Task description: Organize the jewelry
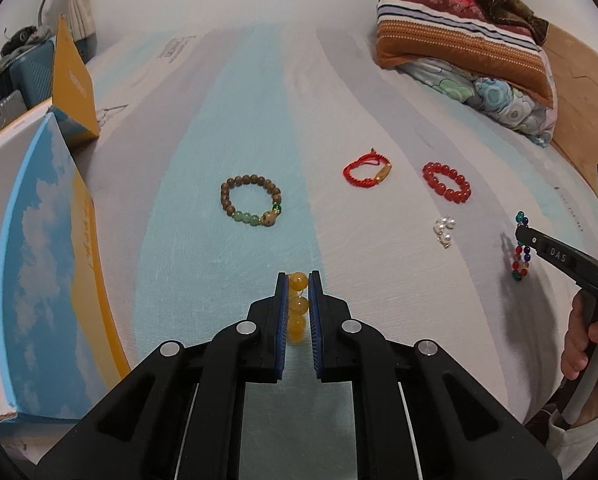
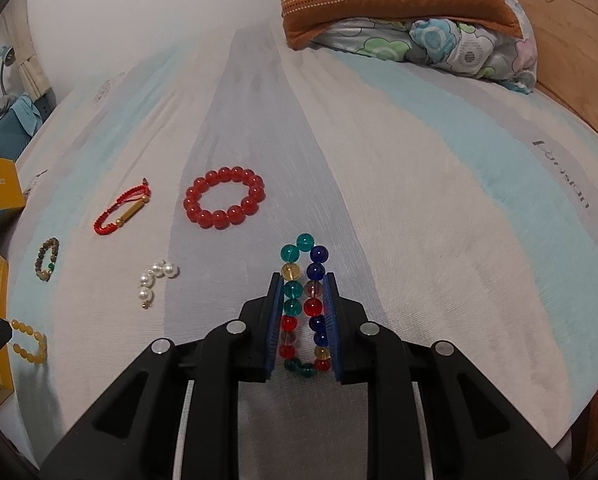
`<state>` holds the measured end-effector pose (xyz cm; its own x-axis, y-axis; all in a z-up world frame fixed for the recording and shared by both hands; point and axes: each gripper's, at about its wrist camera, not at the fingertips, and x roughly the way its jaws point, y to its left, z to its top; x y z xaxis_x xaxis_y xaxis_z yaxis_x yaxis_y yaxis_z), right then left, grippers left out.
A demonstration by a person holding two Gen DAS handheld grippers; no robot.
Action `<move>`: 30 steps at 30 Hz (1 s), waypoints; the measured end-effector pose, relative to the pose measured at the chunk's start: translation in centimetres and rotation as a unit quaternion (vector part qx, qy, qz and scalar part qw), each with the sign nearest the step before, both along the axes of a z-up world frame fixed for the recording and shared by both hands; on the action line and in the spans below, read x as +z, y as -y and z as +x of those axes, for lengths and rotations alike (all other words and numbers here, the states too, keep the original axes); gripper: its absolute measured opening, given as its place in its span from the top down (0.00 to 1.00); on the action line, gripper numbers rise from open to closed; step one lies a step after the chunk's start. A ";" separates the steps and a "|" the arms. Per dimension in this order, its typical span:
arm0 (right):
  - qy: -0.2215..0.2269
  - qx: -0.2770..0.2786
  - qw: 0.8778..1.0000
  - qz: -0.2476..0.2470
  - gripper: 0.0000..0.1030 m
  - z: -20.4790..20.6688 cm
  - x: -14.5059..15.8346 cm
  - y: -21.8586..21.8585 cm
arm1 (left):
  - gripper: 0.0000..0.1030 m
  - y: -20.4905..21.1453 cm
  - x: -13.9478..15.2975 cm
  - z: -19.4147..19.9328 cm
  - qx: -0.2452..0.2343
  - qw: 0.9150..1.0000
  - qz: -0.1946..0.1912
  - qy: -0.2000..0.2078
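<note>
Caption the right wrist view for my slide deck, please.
Right gripper shut on a multicoloured bead bracelet above the striped bedsheet.

Black hand-held gripper [image 1: 298, 280], blue pads [image 1: 283, 320]

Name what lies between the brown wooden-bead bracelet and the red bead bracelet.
The red cord bracelet lies between the brown bracelet and the red bead bracelet, apart from both; the left wrist view shows this.

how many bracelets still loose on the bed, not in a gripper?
3, all lying flat: brown bead bracelet mid-bed, red cord bracelet right of it, red bead bracelet further right. The pearl piece looks like a short strand, not counted.
</note>
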<state>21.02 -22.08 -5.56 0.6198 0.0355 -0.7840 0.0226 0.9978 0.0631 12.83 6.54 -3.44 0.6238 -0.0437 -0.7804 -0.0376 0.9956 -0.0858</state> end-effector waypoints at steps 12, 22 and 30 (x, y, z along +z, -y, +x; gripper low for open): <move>0.009 0.011 1.000 0.001 0.95 -0.4 0.9 -0.4 | 0.91 0.1 1.4 -0.1 0.005 1.000 0.002 0.006; -0.023 -0.007 1.000 -0.011 0.79 1.0 -1.0 1.3 | 0.91 -0.1 1.0 -0.2 0.008 1.000 0.000 0.003; -0.062 -0.017 0.998 -0.017 0.78 2.7 -3.3 1.8 | 0.91 -0.3 0.6 -0.1 0.006 1.000 0.000 0.002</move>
<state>23.70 -23.83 -8.83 0.5185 -0.0118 -0.8550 0.0622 0.9978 0.0240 12.69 6.87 -2.80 0.6269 -0.0362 -0.7782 -0.0496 0.9950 -0.0862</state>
